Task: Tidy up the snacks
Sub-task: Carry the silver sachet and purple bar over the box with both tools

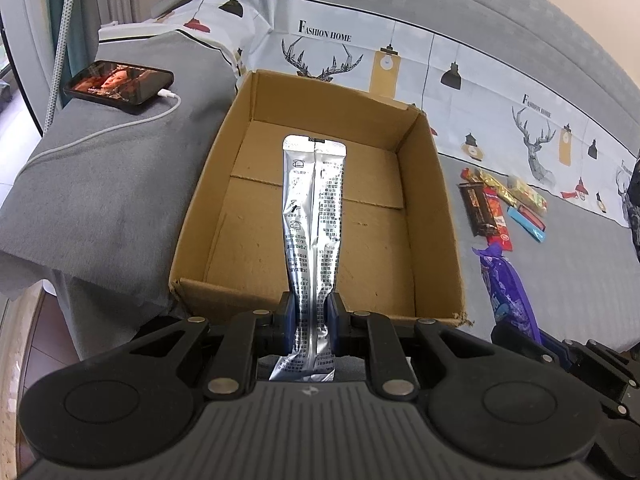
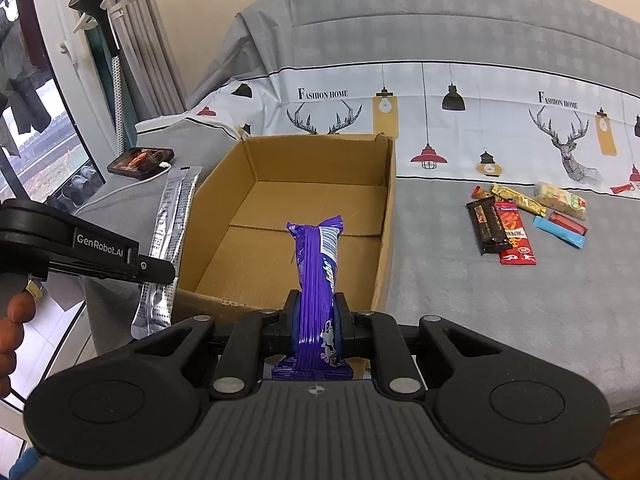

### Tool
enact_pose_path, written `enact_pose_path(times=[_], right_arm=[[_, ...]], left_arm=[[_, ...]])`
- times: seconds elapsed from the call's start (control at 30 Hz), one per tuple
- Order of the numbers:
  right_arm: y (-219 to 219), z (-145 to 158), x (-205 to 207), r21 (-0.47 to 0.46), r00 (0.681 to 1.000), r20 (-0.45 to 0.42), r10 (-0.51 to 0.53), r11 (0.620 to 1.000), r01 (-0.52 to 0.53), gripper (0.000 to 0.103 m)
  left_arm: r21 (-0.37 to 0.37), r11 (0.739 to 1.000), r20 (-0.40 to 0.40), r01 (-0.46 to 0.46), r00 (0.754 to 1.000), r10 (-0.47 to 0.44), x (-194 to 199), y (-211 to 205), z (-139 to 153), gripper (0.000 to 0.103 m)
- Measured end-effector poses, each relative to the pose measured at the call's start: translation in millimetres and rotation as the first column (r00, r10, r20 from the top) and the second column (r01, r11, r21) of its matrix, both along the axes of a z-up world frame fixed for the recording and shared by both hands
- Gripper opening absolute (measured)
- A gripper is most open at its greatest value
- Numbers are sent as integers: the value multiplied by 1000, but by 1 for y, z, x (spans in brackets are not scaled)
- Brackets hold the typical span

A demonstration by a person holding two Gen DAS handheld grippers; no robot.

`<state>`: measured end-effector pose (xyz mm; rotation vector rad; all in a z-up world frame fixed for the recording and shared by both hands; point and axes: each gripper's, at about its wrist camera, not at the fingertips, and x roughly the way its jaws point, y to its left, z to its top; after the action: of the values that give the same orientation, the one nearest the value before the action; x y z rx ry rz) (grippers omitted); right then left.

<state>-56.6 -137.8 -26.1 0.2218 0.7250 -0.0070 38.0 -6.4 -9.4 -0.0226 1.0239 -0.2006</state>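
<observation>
An open cardboard box (image 1: 436, 216) (image 2: 386, 216) sits on the grey bed, with nothing inside it. My left gripper (image 1: 312, 316) is shut on a long silver foil snack packet (image 1: 314, 216), held just over the box's near edge and pointing into it. The packet also shows in the right wrist view (image 2: 172, 216), left of the box. My right gripper (image 2: 316, 314) is shut on a purple snack packet (image 2: 318, 268), held at the box's near edge. That purple packet shows in the left wrist view (image 1: 506, 288), right of the box.
Several small snack bars (image 2: 520, 220) (image 1: 500, 208) lie on the bed right of the box. A phone (image 1: 118, 86) with a white charging cable lies on a grey cushion to the left. A printed cloth (image 2: 440, 128) covers the bed behind the box.
</observation>
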Motion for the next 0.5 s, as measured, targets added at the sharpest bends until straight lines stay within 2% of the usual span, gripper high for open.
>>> enact_pose_path(times=[0.23, 0.5], right_arm=[[1, -2, 25, -1, 1000, -2, -2, 1000, 2, 16], [-2, -8, 65, 4, 1000, -11, 2, 1000, -2, 16]], left_arm=[[-1, 999, 2, 35, 999, -35, 25, -1, -4, 18], [-6, 1000, 2, 30, 1000, -30, 64, -3, -9, 18]])
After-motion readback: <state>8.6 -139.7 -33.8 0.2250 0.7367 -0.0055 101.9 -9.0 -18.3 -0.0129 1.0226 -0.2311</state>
